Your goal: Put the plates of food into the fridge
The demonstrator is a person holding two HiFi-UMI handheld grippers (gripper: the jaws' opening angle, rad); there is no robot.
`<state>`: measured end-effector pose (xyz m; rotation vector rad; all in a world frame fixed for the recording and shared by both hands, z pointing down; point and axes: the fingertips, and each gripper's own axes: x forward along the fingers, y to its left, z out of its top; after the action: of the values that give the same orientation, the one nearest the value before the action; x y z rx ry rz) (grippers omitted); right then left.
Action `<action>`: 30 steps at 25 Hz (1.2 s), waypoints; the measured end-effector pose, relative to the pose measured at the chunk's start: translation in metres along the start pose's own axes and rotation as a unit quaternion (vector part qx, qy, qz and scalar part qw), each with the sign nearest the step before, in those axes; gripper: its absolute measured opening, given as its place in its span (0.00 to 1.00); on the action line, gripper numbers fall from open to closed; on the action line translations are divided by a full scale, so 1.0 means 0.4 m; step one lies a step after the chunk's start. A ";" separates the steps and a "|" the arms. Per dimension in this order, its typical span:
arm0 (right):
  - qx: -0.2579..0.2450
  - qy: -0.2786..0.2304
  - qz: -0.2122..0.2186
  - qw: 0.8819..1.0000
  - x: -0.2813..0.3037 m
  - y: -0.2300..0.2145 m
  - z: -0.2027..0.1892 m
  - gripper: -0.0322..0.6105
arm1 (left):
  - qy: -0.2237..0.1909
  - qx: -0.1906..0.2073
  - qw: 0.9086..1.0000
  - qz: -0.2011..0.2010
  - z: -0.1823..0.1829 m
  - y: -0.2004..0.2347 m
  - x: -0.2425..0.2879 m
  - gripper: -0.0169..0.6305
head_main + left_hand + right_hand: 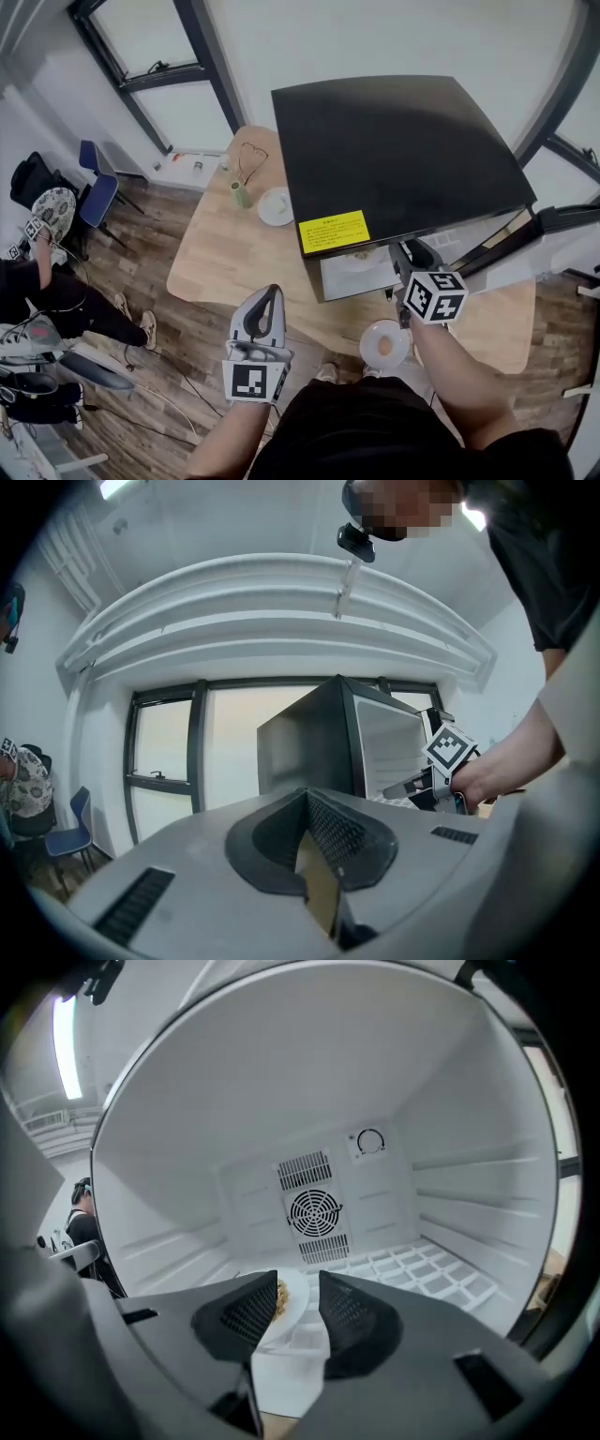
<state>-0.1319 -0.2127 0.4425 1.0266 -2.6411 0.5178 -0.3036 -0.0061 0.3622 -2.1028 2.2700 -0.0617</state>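
A black mini fridge (394,150) stands on the wooden table (225,262), its door (562,246) swung open to the right. My right gripper (405,255) reaches into the opening. In the right gripper view its jaws (298,1290) stand open around a white plate of noodles (289,1305) resting on the fridge floor (412,1269); the pads do not press on it. Another plate with food (384,344) sits at the table's near edge by my right arm. A third plate (276,205) lies left of the fridge. My left gripper (270,298) hovers shut and empty off the table's front edge.
A green cup (240,194) and a wire object (251,159) stand on the table's far left part. A blue chair (98,187), bags and a seated person (42,291) are on the floor at left. Windows line the far wall. The fridge (319,742) and right gripper (448,752) show in the left gripper view.
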 end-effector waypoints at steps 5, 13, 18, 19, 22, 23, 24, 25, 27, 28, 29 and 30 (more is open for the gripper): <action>0.003 -0.040 -0.003 0.999 -0.088 -0.010 0.019 0.29 | -0.015 -0.009 0.999 -0.034 0.015 -0.041 0.000 0.03; 0.060 -0.092 -0.067 0.992 -0.313 -0.105 -0.070 0.29 | -0.035 0.002 0.991 -0.127 0.000 -0.156 -0.002 0.03; 0.116 -0.110 -0.140 0.977 -0.486 -0.193 -0.196 0.29 | -0.032 -0.006 0.982 -0.186 -0.021 -0.256 0.011 0.03; 0.127 -0.111 -0.155 0.973 -0.519 -0.209 -0.226 0.29 | -0.031 -0.002 0.980 -0.197 -0.029 -0.274 0.017 0.03; 0.161 -0.111 -0.194 0.961 -0.602 -0.257 -0.315 0.29 | -0.037 0.013 0.973 -0.229 -0.042 -0.333 0.035 0.03; 0.174 -0.111 -0.204 0.957 -0.625 -0.271 -0.344 0.29 | -0.039 0.015 0.971 -0.237 -0.041 -0.353 0.040 0.03; 0.184 -0.112 -0.213 0.953 -0.646 -0.283 -0.373 0.29 | -0.043 0.018 0.969 -0.244 -0.039 -0.372 0.045 0.03; 0.193 -0.114 -0.223 0.949 -0.667 -0.292 -0.400 0.29 | -0.047 0.021 0.967 -0.251 -0.036 -0.390 0.049 0.03; 0.207 -0.120 -0.240 0.941 -0.705 -0.302 -0.452 0.29 | -0.050 0.025 0.963 -0.264 -0.036 -0.423 0.056 0.03; 0.218 -0.122 -0.246 0.937 -0.721 -0.305 -0.481 0.29 | -0.048 0.025 0.961 -0.270 -0.038 -0.437 0.060 0.03; 0.235 -0.122 -0.250 0.931 -0.732 -0.309 -0.513 0.29 | -0.045 0.025 0.960 -0.275 -0.040 -0.450 0.065 0.03; 0.254 -0.121 -0.254 0.925 -0.739 -0.313 -0.546 0.29 | -0.042 0.025 0.959 -0.279 -0.043 -0.462 0.069 0.03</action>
<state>0.1904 -0.0316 0.5613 1.9661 -2.3195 1.0286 -0.1228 -0.0478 0.3903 -2.5848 1.5457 -0.0451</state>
